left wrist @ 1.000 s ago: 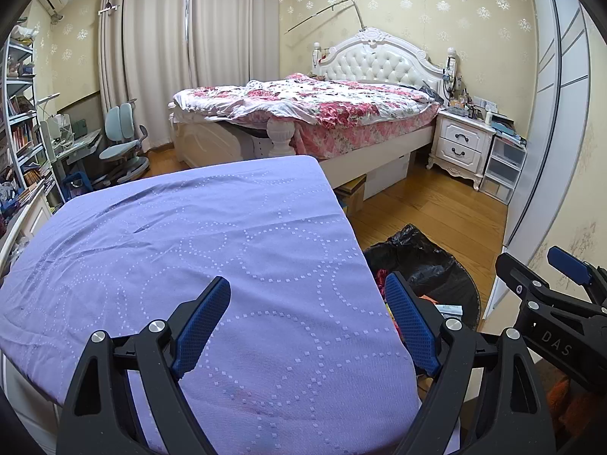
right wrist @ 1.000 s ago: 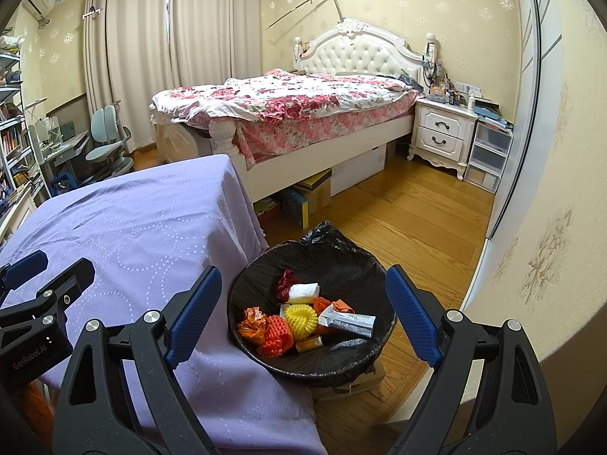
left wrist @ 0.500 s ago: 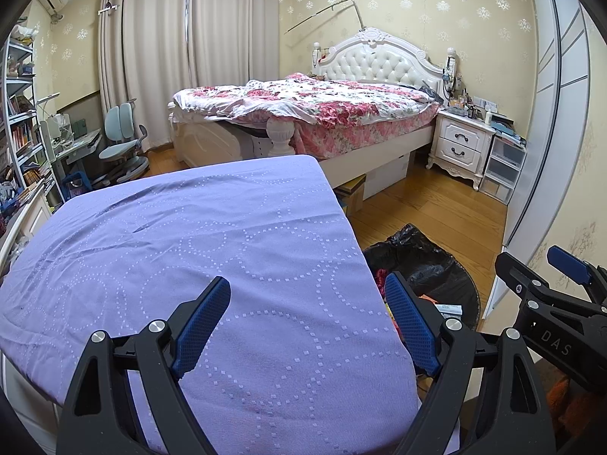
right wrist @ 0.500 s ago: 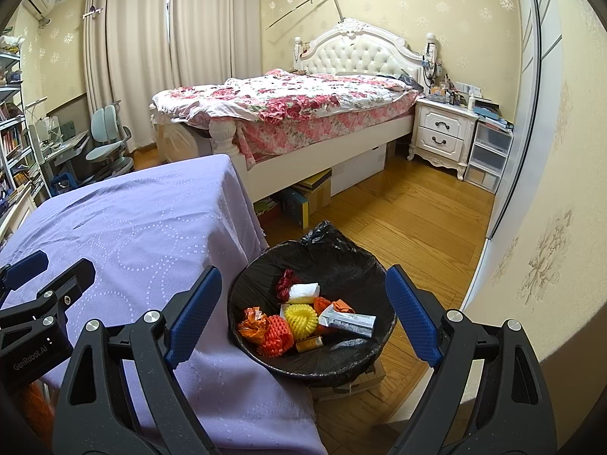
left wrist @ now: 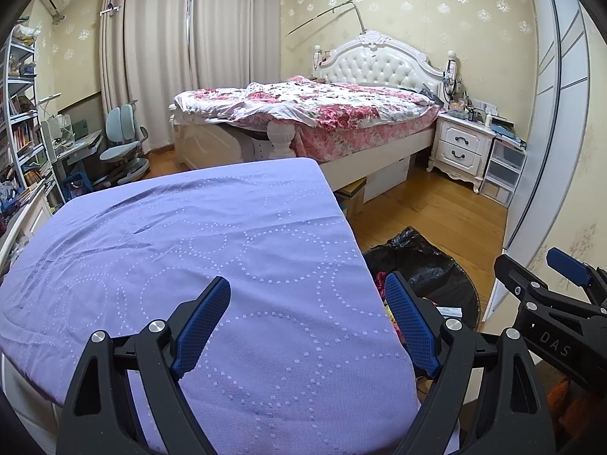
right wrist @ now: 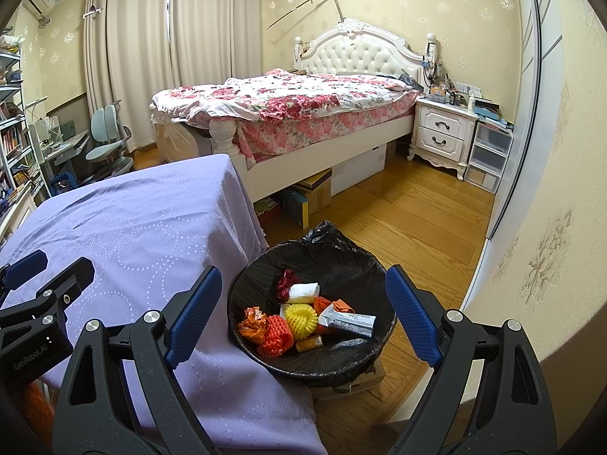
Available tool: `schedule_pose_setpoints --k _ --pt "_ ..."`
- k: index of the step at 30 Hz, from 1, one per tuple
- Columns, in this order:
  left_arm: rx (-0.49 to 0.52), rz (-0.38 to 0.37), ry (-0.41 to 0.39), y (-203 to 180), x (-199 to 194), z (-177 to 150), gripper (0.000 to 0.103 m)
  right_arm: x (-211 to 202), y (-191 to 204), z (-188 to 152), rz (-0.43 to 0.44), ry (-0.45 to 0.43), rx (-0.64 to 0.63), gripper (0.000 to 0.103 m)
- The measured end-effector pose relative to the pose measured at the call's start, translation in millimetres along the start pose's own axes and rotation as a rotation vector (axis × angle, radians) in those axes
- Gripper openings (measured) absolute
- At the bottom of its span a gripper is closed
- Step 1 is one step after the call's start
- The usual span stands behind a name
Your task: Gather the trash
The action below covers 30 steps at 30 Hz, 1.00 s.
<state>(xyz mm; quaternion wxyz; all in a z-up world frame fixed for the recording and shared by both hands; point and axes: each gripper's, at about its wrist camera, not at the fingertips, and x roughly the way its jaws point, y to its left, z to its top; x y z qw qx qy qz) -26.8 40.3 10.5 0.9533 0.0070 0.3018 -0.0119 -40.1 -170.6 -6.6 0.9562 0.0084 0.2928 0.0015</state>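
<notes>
A bin lined with a black bag [right wrist: 341, 261] stands on the floor right of the purple-clothed table [right wrist: 144, 235]. Inside lie a yellow foam net [right wrist: 301, 316], orange foam nets [right wrist: 275, 335], a crumpled orange wrapper [right wrist: 252, 320], a white packet [right wrist: 303, 291], a red bundle [right wrist: 285, 284] and a white tube box [right wrist: 347, 320]. My right gripper [right wrist: 303, 318] is open and empty above the bin. My left gripper [left wrist: 309, 322] is open and empty over the table's bare cloth [left wrist: 189, 250]. The bin's bag [left wrist: 421, 265] shows partly in the left wrist view.
A bed with a floral cover [right wrist: 296, 110] stands behind the table, with boxes [right wrist: 307, 197] under it. A white nightstand [right wrist: 442, 134] and plastic drawers [right wrist: 487, 151] are at the right wall. A chair [right wrist: 108, 144] and bookshelves [right wrist: 15, 159] stand at the left.
</notes>
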Motion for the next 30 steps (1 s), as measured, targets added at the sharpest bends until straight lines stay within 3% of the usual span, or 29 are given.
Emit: schedule_pose_setpoints --k 16,20,30 --pt "-0.001 0.006 -0.001 -0.2 3.1 2.3 0.089 1.7 -0.4 0.6 0.000 0.001 -0.001 0.086" --pt "0.014 0.042 -0.002 -1.2 5.0 -0.4 0.090 1.3 0.0 0.7 0.001 0.002 -0.001 0.086" --pt "-0.053 0.091 0.071 28.0 24.6 0.6 0.090 1.6 9.2 -11.1 0.037 0.037 -0.012 0.086"
